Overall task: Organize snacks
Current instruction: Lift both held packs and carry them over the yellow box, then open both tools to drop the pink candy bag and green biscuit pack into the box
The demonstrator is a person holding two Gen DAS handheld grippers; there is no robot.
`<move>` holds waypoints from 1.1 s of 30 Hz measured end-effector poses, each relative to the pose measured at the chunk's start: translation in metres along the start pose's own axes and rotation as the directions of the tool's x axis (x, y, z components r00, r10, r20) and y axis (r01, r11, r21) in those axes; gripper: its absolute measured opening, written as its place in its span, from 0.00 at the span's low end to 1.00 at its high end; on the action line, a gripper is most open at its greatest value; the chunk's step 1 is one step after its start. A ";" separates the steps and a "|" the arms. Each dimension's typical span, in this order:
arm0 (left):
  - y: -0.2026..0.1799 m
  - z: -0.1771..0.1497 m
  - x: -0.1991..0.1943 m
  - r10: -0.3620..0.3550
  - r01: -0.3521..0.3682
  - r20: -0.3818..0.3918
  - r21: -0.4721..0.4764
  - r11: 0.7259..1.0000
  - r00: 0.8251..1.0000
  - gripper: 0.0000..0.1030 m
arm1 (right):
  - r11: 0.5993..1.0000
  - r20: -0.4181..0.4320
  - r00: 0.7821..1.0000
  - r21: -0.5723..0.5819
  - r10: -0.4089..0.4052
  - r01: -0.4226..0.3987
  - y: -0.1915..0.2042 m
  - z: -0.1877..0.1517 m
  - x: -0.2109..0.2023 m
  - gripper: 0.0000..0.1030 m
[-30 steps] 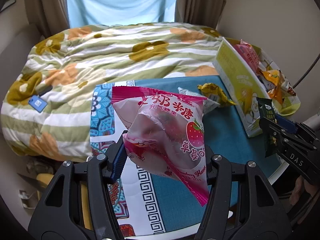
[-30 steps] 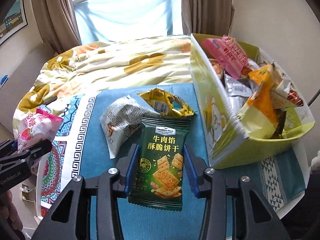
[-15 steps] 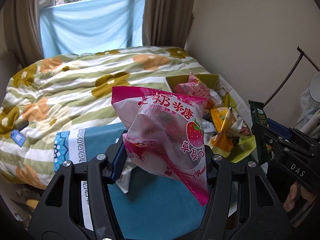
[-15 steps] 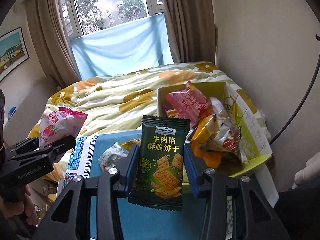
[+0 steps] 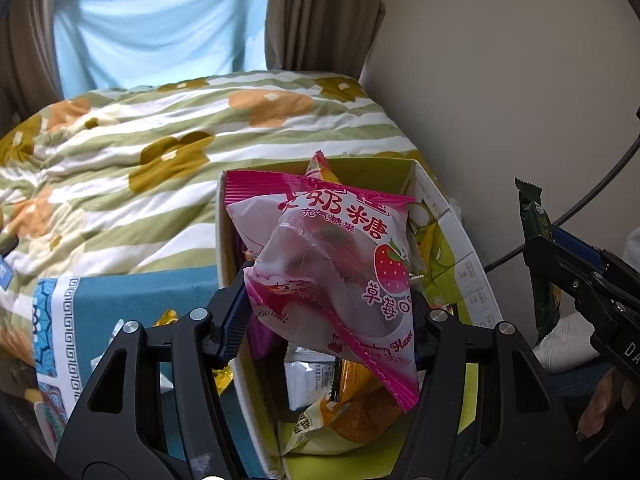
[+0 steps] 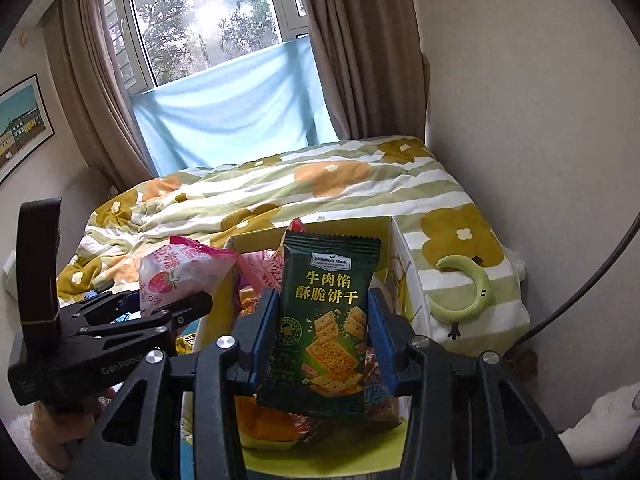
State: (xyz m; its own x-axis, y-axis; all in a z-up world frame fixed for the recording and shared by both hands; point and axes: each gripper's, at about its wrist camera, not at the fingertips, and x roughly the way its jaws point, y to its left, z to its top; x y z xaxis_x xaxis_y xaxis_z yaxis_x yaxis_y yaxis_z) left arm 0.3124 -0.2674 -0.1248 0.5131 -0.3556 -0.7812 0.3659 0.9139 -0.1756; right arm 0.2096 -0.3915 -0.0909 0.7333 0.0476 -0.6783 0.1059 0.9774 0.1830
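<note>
My left gripper (image 5: pixel 326 304) is shut on a pink strawberry candy bag (image 5: pixel 332 268) and holds it above the open yellow-green snack box (image 5: pixel 452 240). My right gripper (image 6: pixel 324 336) is shut on a dark green cracker packet (image 6: pixel 326 320), also held over the box (image 6: pixel 396 276). The box holds several snack packets (image 5: pixel 344 420). The left gripper and its pink bag show at the left of the right wrist view (image 6: pixel 180 276). The right gripper with the green packet shows at the right edge of the left wrist view (image 5: pixel 536 248).
The box stands on a blue patterned tablecloth (image 5: pixel 132 300) beside a bed with a flowered quilt (image 5: pixel 160 140). A yellow packet (image 5: pixel 168 316) lies on the cloth left of the box. A wall (image 5: pixel 500 80) is close on the right. A green crescent toy (image 6: pixel 468 292) lies on the bed.
Both grippers have risen and moved right with their packets, from over the tablecloth to above the snack box. Both grips are unchanged.
</note>
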 end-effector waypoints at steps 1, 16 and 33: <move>0.001 0.000 0.004 0.005 -0.005 -0.002 -0.012 1.000 1.000 0.75 | 1.000 -0.009 1.000 -0.007 0.008 -0.008 -0.006 0.002 0.005 0.39; 0.037 -0.026 -0.034 0.117 -0.112 0.034 -0.115 0.987 0.993 0.99 | 0.993 -0.112 0.988 -0.047 0.103 -0.109 -0.043 0.019 0.053 0.39; 0.074 -0.043 -0.057 0.185 -0.183 -0.009 -0.201 0.962 0.983 0.99 | 0.982 -0.241 0.955 -0.027 0.174 -0.185 -0.036 0.027 0.108 0.83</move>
State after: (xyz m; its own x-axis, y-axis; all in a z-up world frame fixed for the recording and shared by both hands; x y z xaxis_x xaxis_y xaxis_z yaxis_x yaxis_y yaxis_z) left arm 0.2767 -0.1708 -0.1191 0.5653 -0.1783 -0.8054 0.1019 0.9840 -0.1463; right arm 0.3031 -0.4267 -0.1520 0.5565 0.2647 -0.7875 -0.0498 0.9568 0.2864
